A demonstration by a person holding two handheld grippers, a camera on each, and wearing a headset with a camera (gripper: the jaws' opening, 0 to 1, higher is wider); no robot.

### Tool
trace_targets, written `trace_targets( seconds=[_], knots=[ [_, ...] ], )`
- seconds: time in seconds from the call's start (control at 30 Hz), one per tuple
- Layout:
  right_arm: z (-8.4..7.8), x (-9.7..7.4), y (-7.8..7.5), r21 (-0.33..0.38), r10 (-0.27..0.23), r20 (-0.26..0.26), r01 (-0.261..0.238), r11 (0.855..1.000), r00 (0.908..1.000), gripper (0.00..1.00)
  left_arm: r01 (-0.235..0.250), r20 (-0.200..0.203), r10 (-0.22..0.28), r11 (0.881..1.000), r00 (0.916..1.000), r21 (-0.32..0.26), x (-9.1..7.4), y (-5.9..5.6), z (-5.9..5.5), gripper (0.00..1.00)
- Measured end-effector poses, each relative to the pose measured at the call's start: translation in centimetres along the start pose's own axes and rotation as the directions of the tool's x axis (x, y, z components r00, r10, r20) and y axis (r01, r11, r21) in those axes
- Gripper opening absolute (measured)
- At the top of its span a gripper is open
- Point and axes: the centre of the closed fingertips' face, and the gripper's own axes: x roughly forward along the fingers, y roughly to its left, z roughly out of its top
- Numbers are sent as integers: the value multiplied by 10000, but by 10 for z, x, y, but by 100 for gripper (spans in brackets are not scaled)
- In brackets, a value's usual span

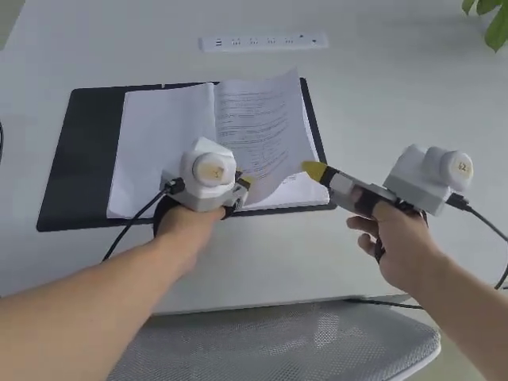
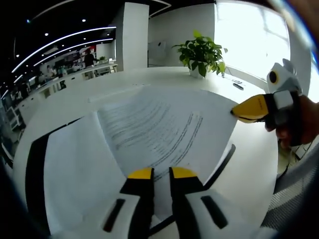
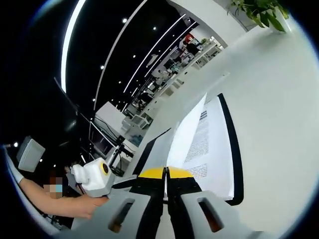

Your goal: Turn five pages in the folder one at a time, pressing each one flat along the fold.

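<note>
A black folder lies open on the white table, with a blank white sheet flat on its left half. One printed page stands lifted and curled over the right half. My left gripper is at that page's lower edge, its yellow tips shut on the printed page. My right gripper is shut with nothing in it, its yellow tips just right of the lifted page's lower right corner. In the right gripper view the raised page rises edge-on above the right gripper, and the pages underneath lie flat.
A white power strip lies behind the folder. A potted plant stands at the table's far right corner. A grey mesh chair seat shows below the table's front edge. Cables trail from both grippers.
</note>
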Motion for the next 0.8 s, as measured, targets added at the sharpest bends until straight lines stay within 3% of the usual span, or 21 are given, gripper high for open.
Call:
trace_targets(
  seconds=[0.27,0.47,0.8],
  knots=[
    [6,3,28,-288,680,203,-674,9973,9975,0,-108,224,115,9994,9997,-321,-41,15,3,13],
    [4,9,52,-523,1264,204,-1252,9908,9918,0,-384,545,438,9946,9976,-969,-70,32,7,14],
    [-6,29,91,-881,1916,-89,-1917,9775,9814,0,-791,556,851,9917,9948,-1017,-117,53,4,16]
  ],
)
